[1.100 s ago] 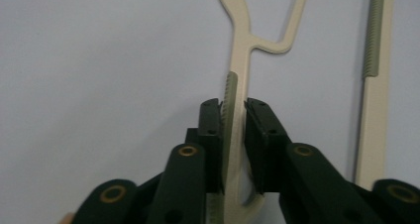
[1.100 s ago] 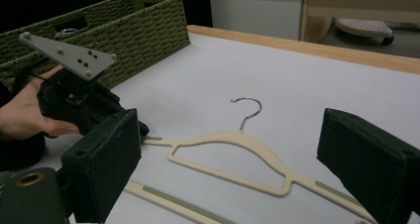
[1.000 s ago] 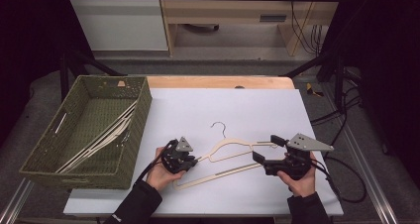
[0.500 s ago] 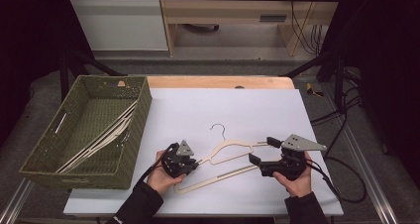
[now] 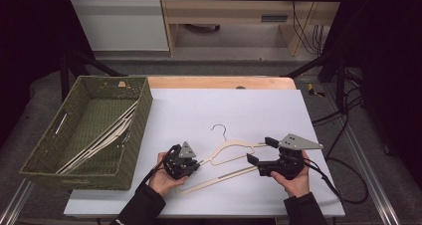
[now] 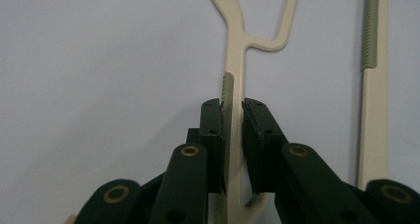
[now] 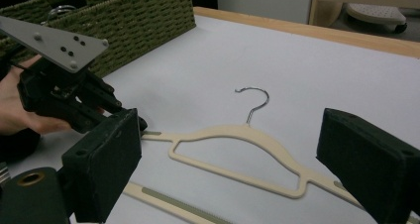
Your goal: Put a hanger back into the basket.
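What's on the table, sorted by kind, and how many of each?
Hanger on the white mat: 1
Basket, holding more hangers too stacked to count: 1
Hand-held grippers, left and right: 2
Total: 4

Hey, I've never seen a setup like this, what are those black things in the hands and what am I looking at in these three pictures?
Those are hand-held grippers, each with two black jaws that a person squeezes to pinch things; no robot arm is involved. The high view looks down on a white table from above. The left gripper and the right gripper sit at either end of a cream hanger with a metal hook, lying flat on the table. The other two pictures come from small cameras riding on each gripper. The left gripper view shows its jaws closed on the hanger's thin arm. The right gripper view shows its jaws wide open, with the hanger ahead between them. A green woven basket on the left holds more hangers.
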